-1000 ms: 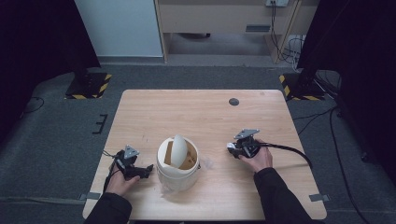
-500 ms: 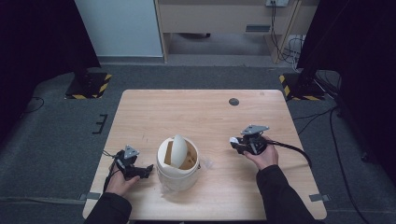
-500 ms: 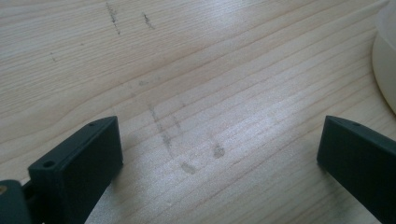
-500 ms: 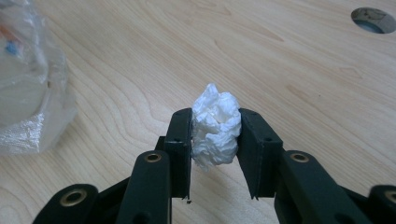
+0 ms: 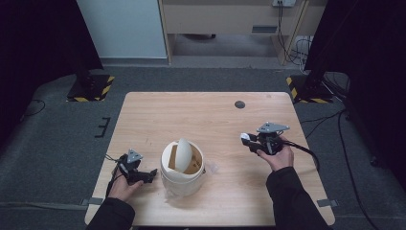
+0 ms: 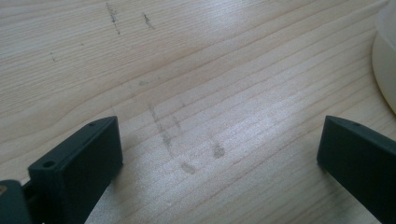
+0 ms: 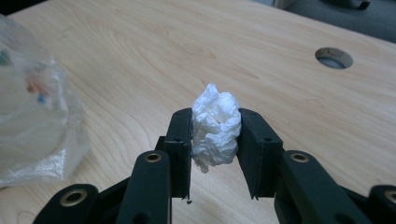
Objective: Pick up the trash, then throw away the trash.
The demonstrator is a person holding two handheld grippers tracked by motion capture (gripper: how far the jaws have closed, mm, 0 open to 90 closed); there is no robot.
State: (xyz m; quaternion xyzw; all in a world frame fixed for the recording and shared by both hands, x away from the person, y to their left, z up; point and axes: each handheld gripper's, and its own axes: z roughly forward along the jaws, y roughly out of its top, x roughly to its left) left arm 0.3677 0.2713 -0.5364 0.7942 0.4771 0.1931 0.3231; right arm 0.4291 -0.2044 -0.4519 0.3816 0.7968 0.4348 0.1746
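Observation:
A crumpled white paper wad (image 7: pixel 215 129) sits squeezed between the jaws of my right gripper (image 7: pixel 215 140), which is shut on it and held above the wooden table (image 5: pixel 206 115) at the right. From above, the right gripper (image 5: pixel 250 140) points left with the white wad (image 5: pixel 245 137) at its tip. A cream bin (image 5: pixel 181 165) with a tilted swing lid (image 5: pixel 182 154) and a clear plastic liner (image 7: pixel 32 116) stands near the table's front middle. My left gripper (image 5: pixel 143 175) rests low on the table just left of the bin, its jaws wide apart with bare wood between them (image 6: pixel 219 154).
A round cable hole (image 5: pixel 240 104) is set in the table's far right part. The bin's pale rim (image 6: pixel 385 60) shows at the right edge of the left gripper view. Black stands with striped bases (image 5: pixel 91 88) flank the table on the grey floor.
My right gripper has risen with the paper wad and shifted a little to the right and away. The left gripper and the bin have stayed where they were.

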